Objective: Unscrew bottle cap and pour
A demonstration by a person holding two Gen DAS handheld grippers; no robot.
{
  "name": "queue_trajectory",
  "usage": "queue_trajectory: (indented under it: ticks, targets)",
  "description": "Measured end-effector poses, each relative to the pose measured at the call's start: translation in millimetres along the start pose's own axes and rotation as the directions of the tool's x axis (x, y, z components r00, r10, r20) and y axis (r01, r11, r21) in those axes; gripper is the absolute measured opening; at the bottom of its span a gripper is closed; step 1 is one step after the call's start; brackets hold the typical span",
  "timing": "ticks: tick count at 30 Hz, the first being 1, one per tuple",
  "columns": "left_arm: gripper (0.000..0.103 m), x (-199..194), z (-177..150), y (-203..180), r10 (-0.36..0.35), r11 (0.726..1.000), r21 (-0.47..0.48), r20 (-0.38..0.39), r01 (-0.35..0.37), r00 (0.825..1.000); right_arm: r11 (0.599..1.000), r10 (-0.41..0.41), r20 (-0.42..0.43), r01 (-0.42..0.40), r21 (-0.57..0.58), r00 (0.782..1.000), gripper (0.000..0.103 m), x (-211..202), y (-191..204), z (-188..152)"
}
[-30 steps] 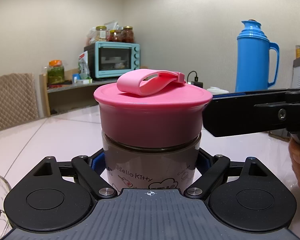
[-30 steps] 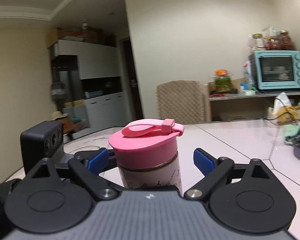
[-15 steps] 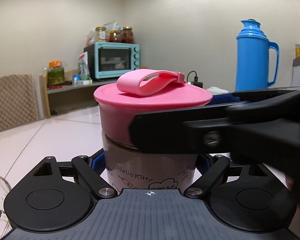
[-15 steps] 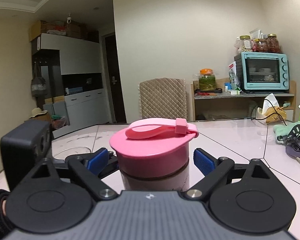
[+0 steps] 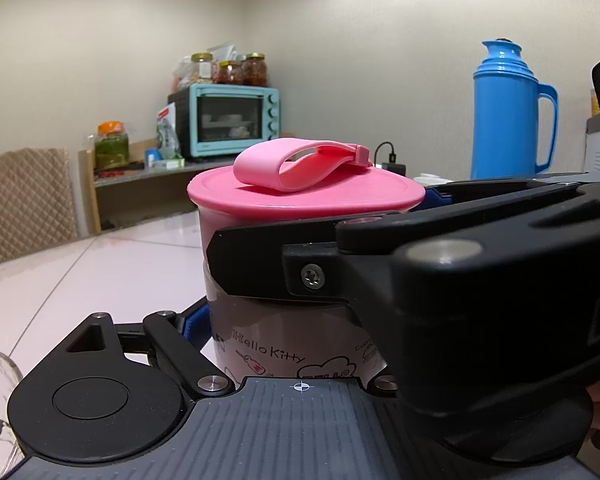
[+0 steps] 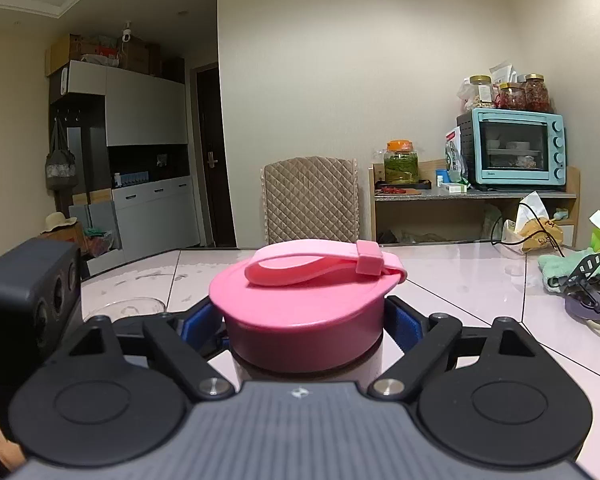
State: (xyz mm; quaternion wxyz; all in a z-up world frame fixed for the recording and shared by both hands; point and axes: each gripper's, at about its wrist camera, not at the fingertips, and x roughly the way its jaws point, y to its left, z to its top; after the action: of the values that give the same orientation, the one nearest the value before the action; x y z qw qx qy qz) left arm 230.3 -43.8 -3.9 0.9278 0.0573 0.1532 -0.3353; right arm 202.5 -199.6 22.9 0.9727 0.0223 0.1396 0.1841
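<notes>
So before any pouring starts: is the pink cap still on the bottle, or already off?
Still on. The pink cap sits level on the bottle, strap flat on top, no gap showing.

My left tongs are matte black, with two round disc housings flanking a ribbed grey plate marked by a small white crosshair. Silver pivot pins sit at the linkage joints, and the fingers carry blue pads. My right tongs are built the same: black arms, grey ribbed deck, blue pads. From the left camera I see a cross-head screw on one of their black arms.
</notes>
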Motion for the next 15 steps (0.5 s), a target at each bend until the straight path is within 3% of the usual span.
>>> queue_trajectory:
  ticks: [5,8,15]
  targets:
    - [0.09,0.5,0.4,-0.6,0.0,1.0,0.003,0.0,0.0,1.0,0.999,0.036,0.001,-0.035,-0.022,0.999,0.086,-1.6,-3.8,-0.8]
    - [0.09,0.9,0.7,-0.3,0.0,1.0,0.002,0.0,0.0,1.0,0.995,0.098,-0.003,-0.098,-0.033,0.995,0.085,-1.3,-12.7,0.3]
    - [0.09,1.1,0.7,0.9,-0.002,1.0,0.001,0.0,0.002,1.0,0.947,0.307,-0.021,-0.308,-0.088,0.951,0.085,6.2,-42.1,2.8]
